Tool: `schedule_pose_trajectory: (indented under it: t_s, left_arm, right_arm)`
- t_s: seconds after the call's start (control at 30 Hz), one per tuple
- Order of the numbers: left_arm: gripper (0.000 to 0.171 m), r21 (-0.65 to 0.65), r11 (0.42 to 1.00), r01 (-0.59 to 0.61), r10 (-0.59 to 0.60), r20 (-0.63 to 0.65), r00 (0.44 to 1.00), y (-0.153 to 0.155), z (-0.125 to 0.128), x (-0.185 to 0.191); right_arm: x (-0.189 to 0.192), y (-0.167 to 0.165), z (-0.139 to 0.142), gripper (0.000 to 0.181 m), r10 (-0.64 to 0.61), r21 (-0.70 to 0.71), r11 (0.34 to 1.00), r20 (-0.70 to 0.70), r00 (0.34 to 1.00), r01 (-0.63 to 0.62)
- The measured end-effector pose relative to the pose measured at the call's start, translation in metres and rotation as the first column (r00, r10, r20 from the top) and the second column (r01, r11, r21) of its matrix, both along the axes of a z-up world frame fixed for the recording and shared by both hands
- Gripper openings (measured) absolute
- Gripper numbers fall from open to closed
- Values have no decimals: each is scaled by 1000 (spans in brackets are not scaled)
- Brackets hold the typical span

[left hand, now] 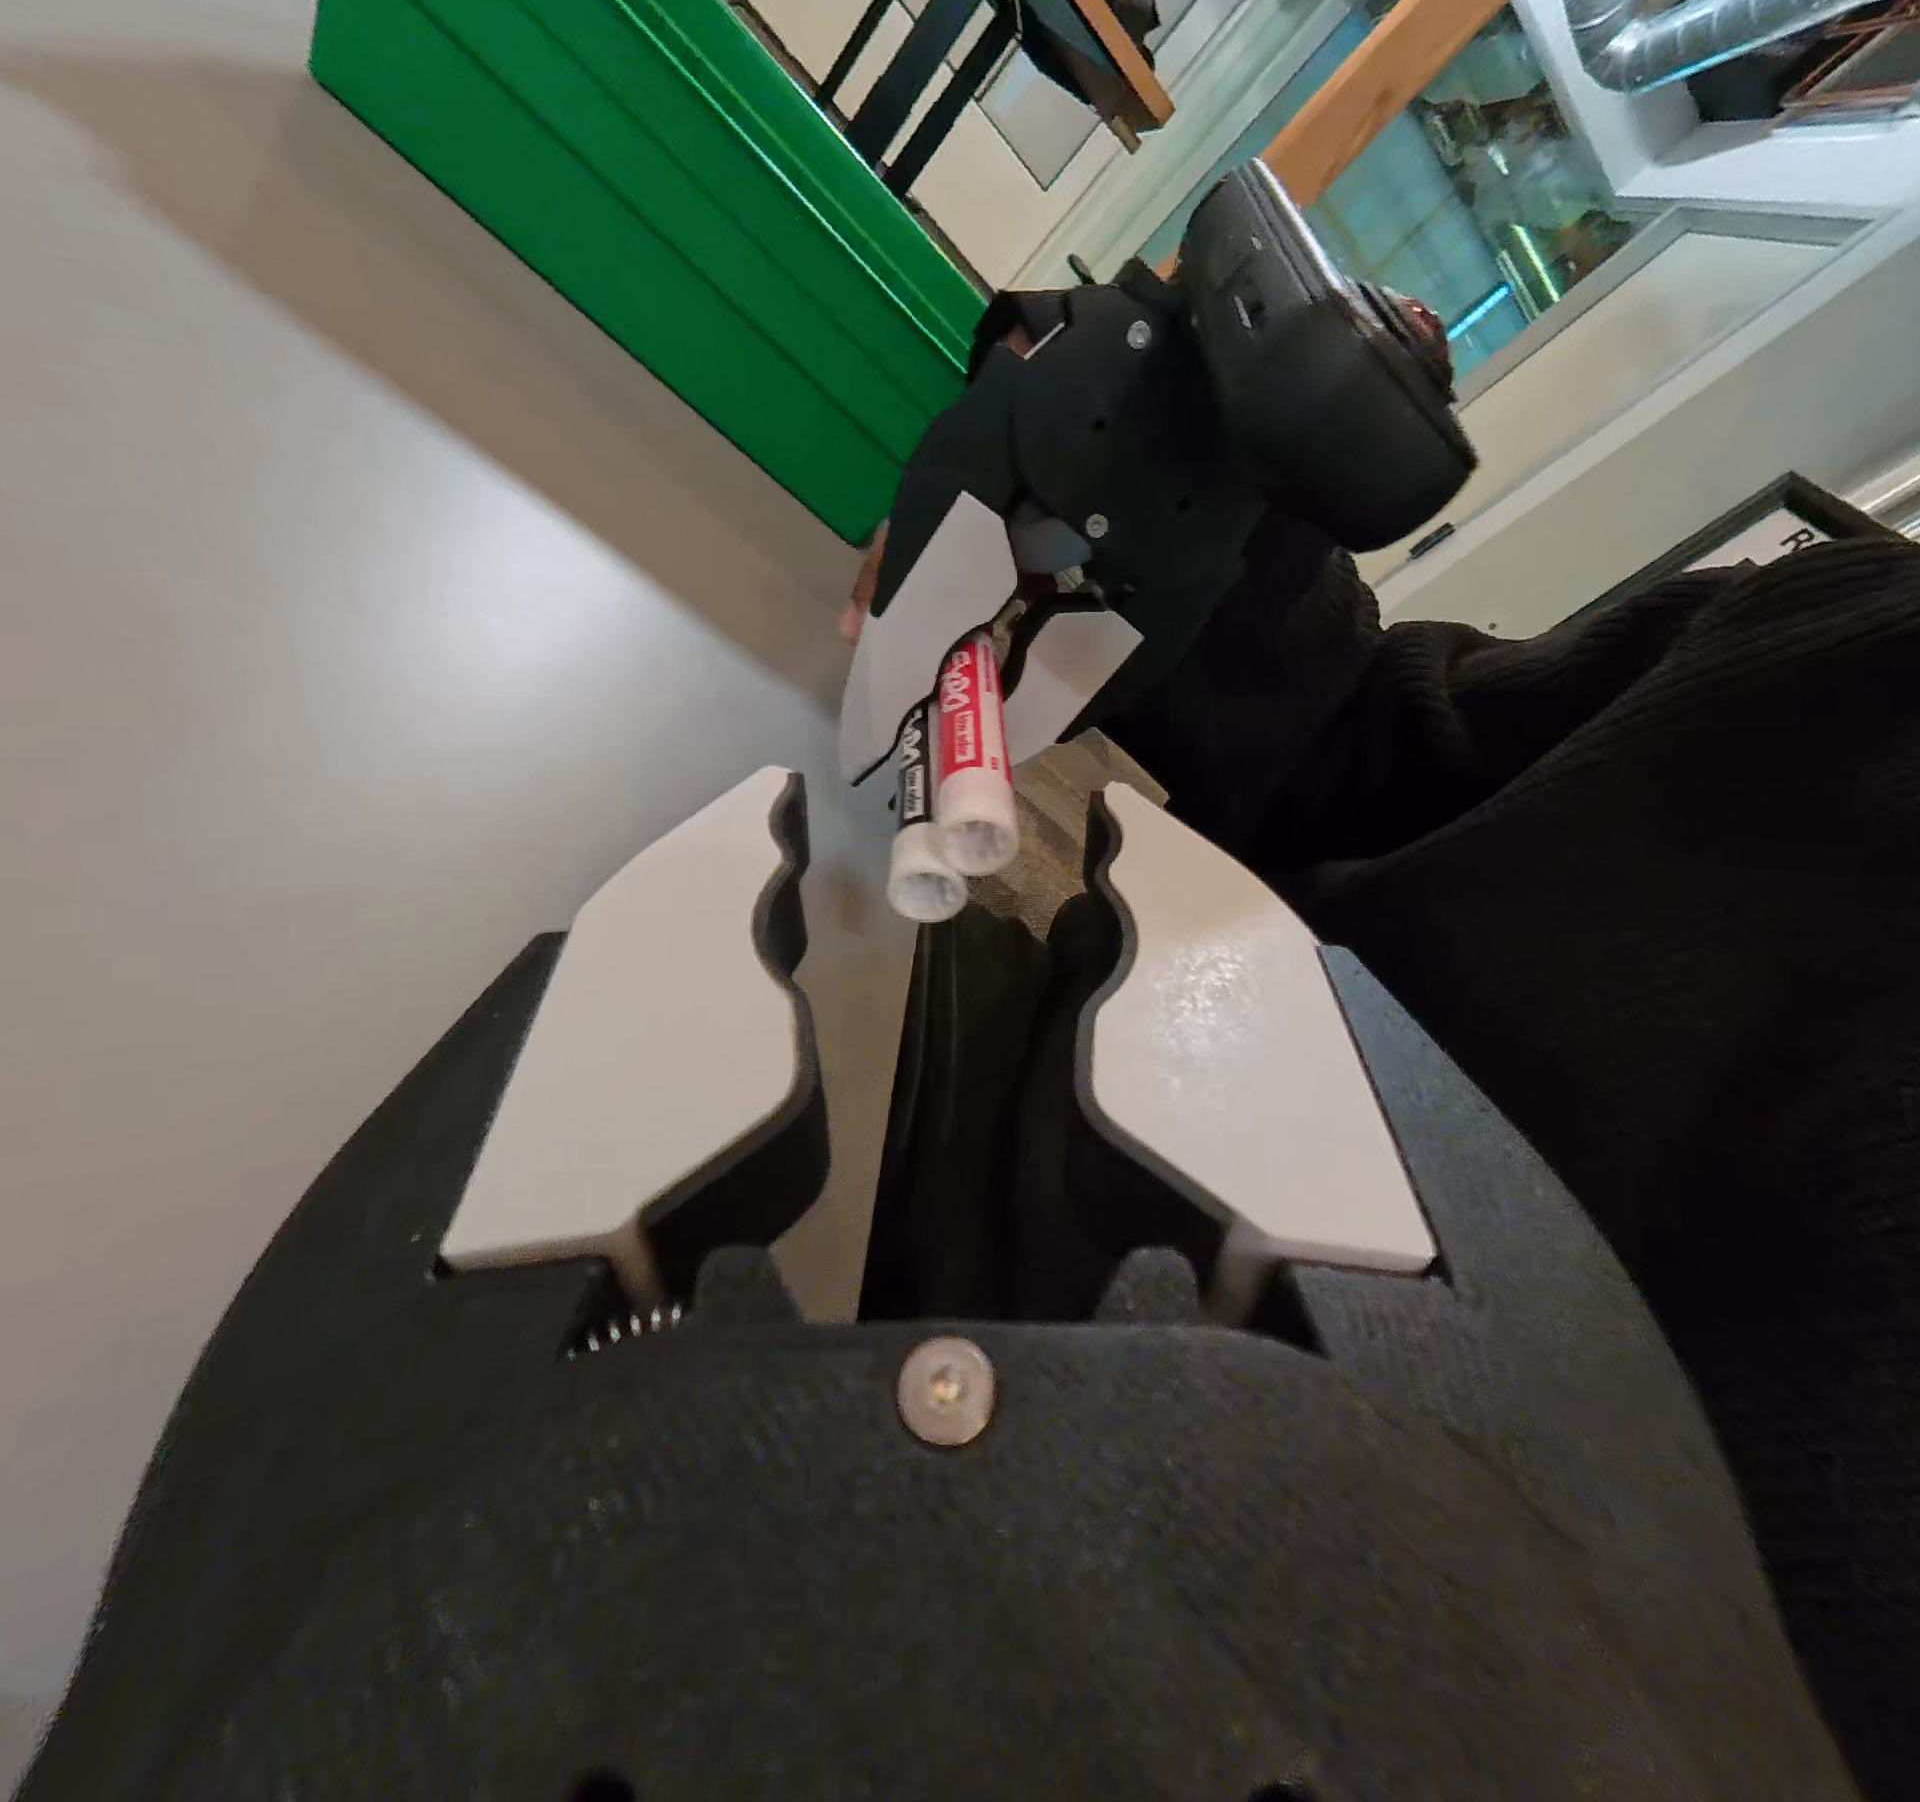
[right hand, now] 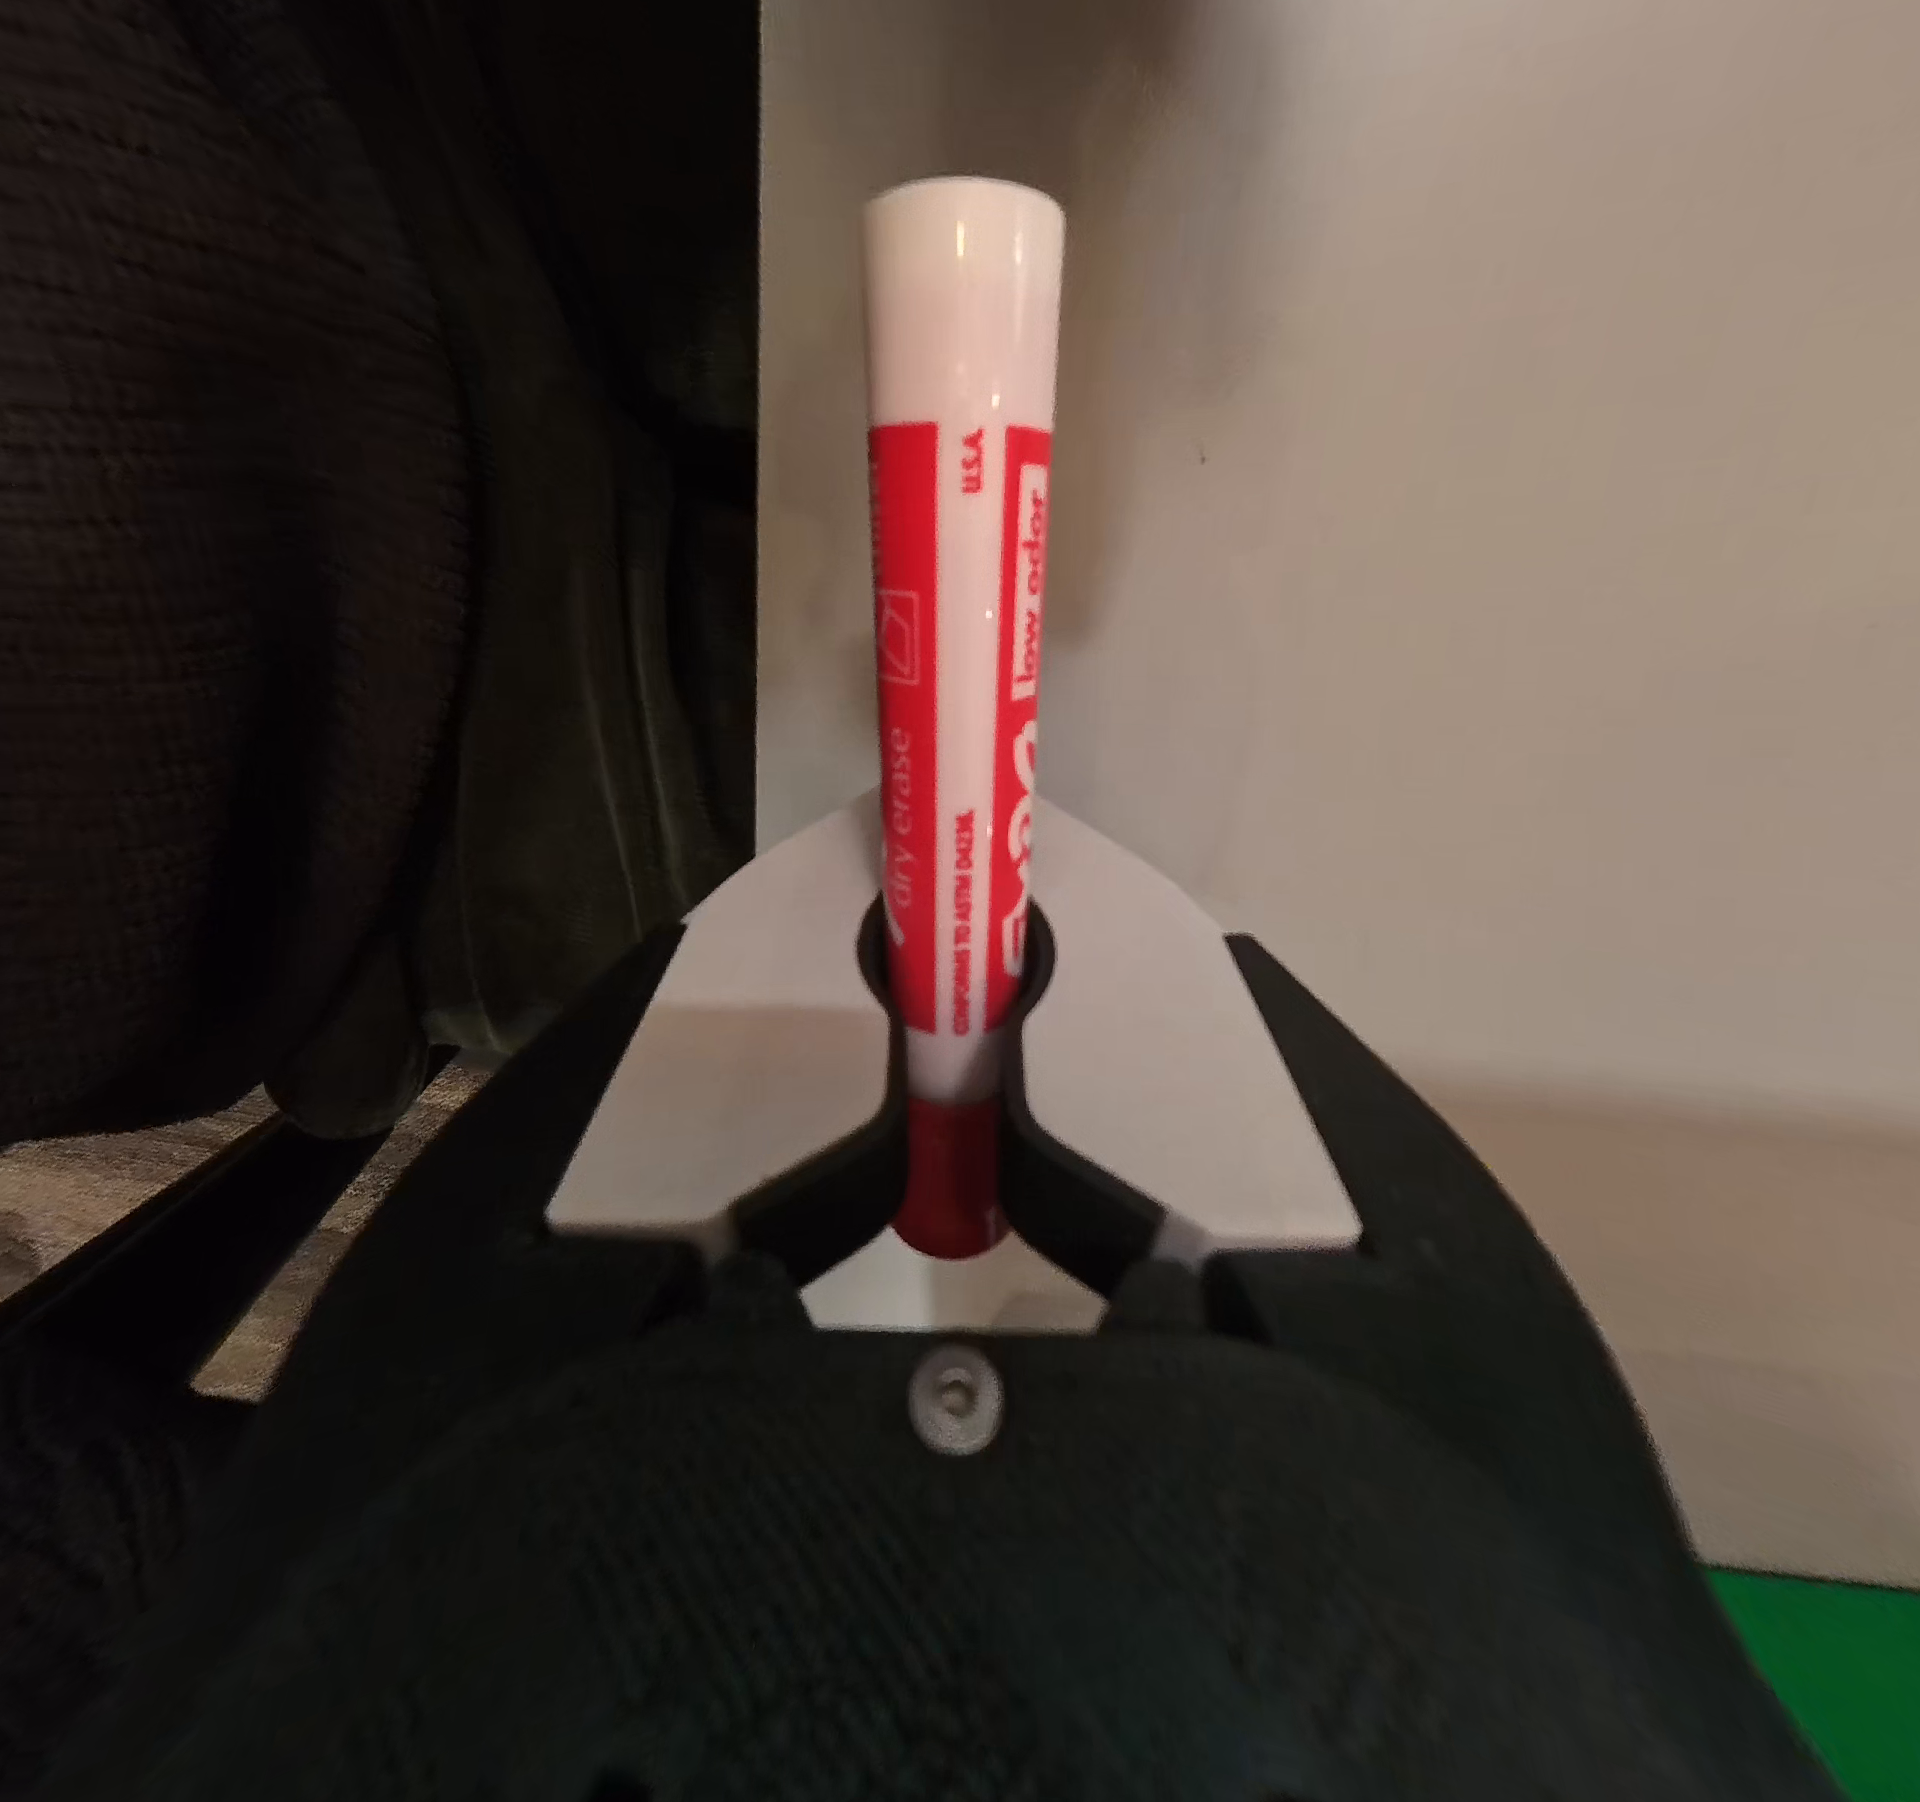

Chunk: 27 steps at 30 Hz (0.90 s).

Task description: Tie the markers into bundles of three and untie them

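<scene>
The right gripper (right hand: 961, 931) had its jaws clamped on a red marker (right hand: 961, 609) and a black marker (left hand: 914, 817) alongside, just ahead of the left gripper (left hand: 940, 869), whose jaws stood apart, empty. The markers looked light, stiff, slick; mid-barrel seemed the best hold.

Counted by kind

We count two white-barrelled markers: one red-labelled marker (left hand: 968, 724), one black-labelled marker (left hand: 914, 817); one green box (left hand: 623, 152).

Green box (left hand: 644, 163) blocks far side; white tabletop (left hand: 260, 713) open left; dark sleeve (left hand: 1610, 869) crowds right.
</scene>
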State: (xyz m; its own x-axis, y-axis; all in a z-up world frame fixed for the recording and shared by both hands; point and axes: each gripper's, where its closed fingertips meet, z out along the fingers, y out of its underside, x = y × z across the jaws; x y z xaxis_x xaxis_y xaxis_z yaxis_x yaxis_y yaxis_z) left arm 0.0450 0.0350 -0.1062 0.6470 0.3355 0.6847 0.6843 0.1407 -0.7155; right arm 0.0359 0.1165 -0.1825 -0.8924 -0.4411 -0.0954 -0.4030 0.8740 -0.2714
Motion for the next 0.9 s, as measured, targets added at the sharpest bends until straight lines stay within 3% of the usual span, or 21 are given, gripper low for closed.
schedule_pose_trajectory:
  t_s: [0.63,0.77,0.9]
  left_arm:
    - [63,-41,999,30,-24,119,993,2,-19,3]
    - [80,-81,986,148,-128,214,968,12,-28,21]
    - [87,-37,936,351,-316,353,880,26,-32,53]
  right_arm:
    - [9,-5,1,14,45,4,999,-11,999,-45]
    - [2,0,0,14,66,28,997,-39,997,-65]
    - [-4,12,4,13,167,106,982,-79,983,-158]
